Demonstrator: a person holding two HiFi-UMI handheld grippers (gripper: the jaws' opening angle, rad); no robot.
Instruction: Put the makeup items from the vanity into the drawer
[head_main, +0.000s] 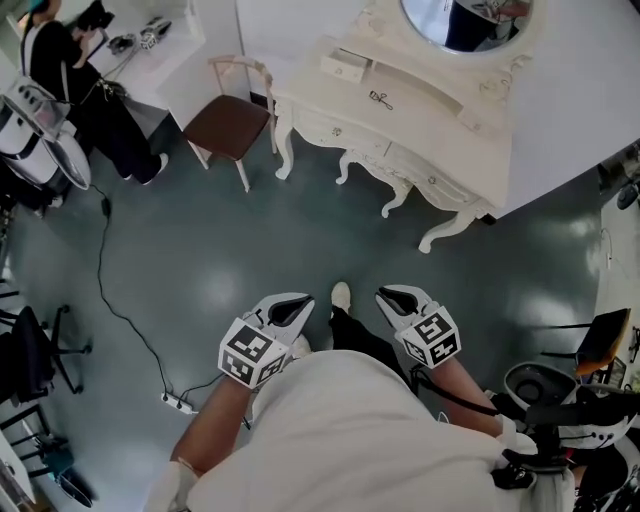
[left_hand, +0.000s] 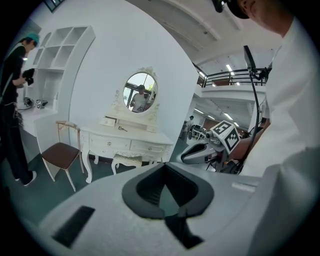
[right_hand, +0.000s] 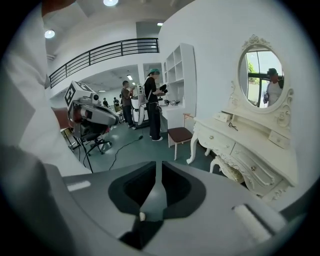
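The white vanity (head_main: 470, 150) stands against the far wall, a few steps ahead of me. A small dark makeup tool (head_main: 380, 98) lies on its top, and it also shows in the left gripper view (left_hand: 121, 129) and the right gripper view (right_hand: 233, 126). A small drawer box (head_main: 345, 65) sits on the top, and the front drawers (head_main: 330, 130) are closed. My left gripper (head_main: 300, 302) and right gripper (head_main: 388, 294) hang close to my body above the floor. Both are shut and hold nothing.
A brown-seated chair (head_main: 228, 120) stands left of the vanity and a padded stool (left_hand: 127, 160) is tucked under it. A cable runs to a power strip (head_main: 178, 402) on the floor. A person (head_main: 70, 60) stands at a counter far left. Office chairs and equipment line both sides.
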